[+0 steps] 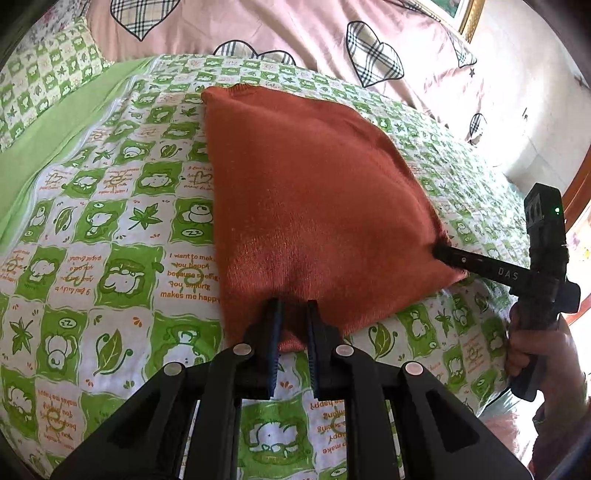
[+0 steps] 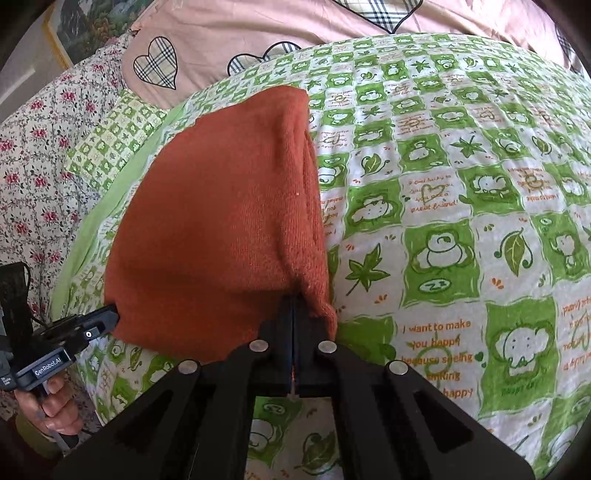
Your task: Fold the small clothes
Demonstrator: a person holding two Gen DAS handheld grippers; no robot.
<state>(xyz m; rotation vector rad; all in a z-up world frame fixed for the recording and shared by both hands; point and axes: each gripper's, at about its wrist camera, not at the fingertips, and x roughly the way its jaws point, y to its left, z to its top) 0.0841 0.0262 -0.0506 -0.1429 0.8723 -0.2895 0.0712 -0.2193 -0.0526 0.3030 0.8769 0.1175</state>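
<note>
A rust-orange knitted garment (image 1: 314, 206), folded into a rough rectangle, lies on the green-and-white cartoon bedsheet (image 1: 110, 229). At its near left corner the left gripper (image 1: 293, 306) has its fingers parted, with the garment's hem lying between them. At the near right corner the right gripper (image 2: 293, 301) has its fingers pressed together, pinching the garment's thick folded edge. Beyond the sheet lies a pink quilt (image 1: 295, 29) with plaid hearts, and a floral pillow (image 2: 40, 155) sits at the far left of the right wrist view.
</note>
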